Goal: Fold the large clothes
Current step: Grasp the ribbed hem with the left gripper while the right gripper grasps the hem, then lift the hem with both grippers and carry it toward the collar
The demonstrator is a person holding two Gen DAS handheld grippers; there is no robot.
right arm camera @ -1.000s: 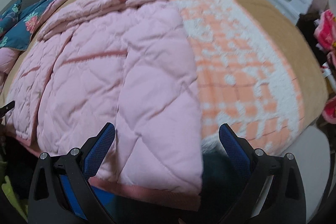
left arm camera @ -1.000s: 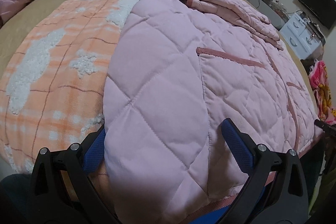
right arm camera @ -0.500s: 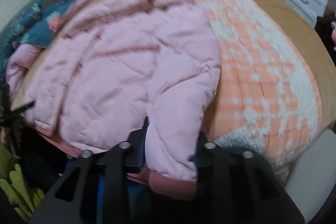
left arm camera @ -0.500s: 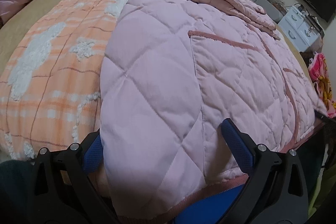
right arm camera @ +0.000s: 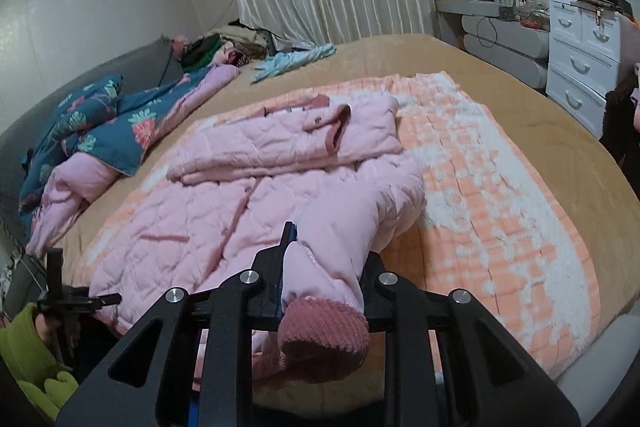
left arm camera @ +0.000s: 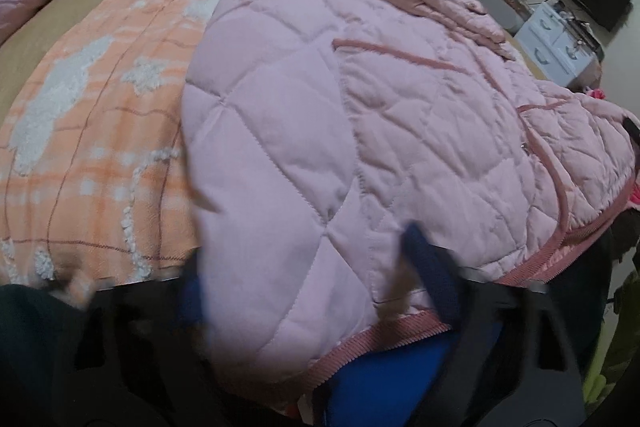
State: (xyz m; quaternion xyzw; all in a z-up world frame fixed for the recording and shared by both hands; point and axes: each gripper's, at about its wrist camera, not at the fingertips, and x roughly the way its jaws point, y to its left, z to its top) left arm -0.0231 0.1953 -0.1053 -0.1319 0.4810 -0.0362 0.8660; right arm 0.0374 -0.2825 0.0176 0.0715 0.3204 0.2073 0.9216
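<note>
A pink quilted jacket (left arm camera: 400,107) lies spread on an orange and white blanket (left arm camera: 80,147) on the bed. My left gripper (left arm camera: 304,255) straddles the jacket's near corner by the ribbed hem (left arm camera: 400,335). Its jaws are closing with the fabric between them, and the picture there is blurred. My right gripper (right arm camera: 330,247) is shut on the jacket's sleeve (right arm camera: 360,211) just above the dark pink knit cuff (right arm camera: 324,331) and holds it up off the bed. The other sleeve (right arm camera: 300,143) lies folded across the top of the jacket (right arm camera: 180,235).
The tan bed (right arm camera: 440,67) reaches beyond the blanket (right arm camera: 500,207). A blue flowered quilt (right arm camera: 100,123) and piled clothes lie at its far left. White drawers (right arm camera: 580,67) and a cluttered shelf stand to the right. A green sleeve (right arm camera: 24,343) shows at the lower left.
My right gripper closed on the sleeve near its cuff and rose, lifting it and tilting up to face the room. My left gripper's jaws came closer together around the jacket's corner.
</note>
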